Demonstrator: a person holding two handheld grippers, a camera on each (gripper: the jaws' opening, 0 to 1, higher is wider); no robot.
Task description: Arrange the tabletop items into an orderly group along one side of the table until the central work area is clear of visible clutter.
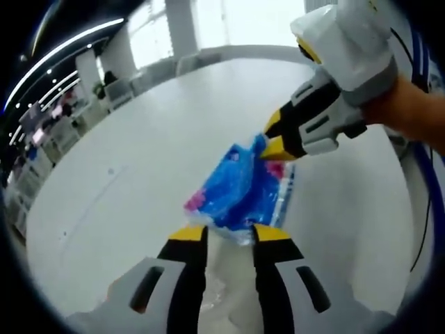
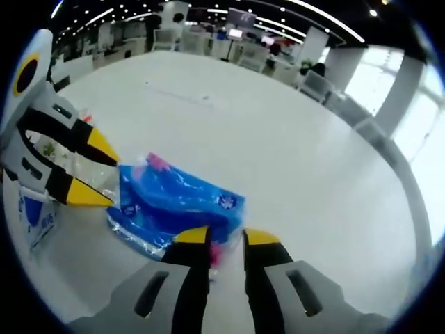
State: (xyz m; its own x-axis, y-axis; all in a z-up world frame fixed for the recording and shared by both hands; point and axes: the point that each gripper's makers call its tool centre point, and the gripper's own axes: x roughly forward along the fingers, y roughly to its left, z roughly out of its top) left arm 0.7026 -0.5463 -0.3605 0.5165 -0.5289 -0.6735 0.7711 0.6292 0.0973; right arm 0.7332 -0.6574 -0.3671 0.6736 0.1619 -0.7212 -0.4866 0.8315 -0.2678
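The blue packet (image 1: pixel 240 191) lies on the white table (image 1: pixel 139 160), pinched at both ends. The left gripper (image 1: pixel 231 233) grips its near edge, and the right gripper (image 1: pixel 272 142) holds the far corner. The right gripper view shows another clear bag (image 2: pixel 38 219) beside it. The print is too blurry to read.

The packet (image 1: pixel 240 191) is showing bright blue wrapping with pink patches and small white markings, its edge clear and glossy. The table (image 1: pixel 139 160) is looking plain white. The left gripper (image 1: pixel 230 233) and the right gripper (image 2: pixel 227 236) are wearing black fingers tipped in yellow on pale grey bodies.
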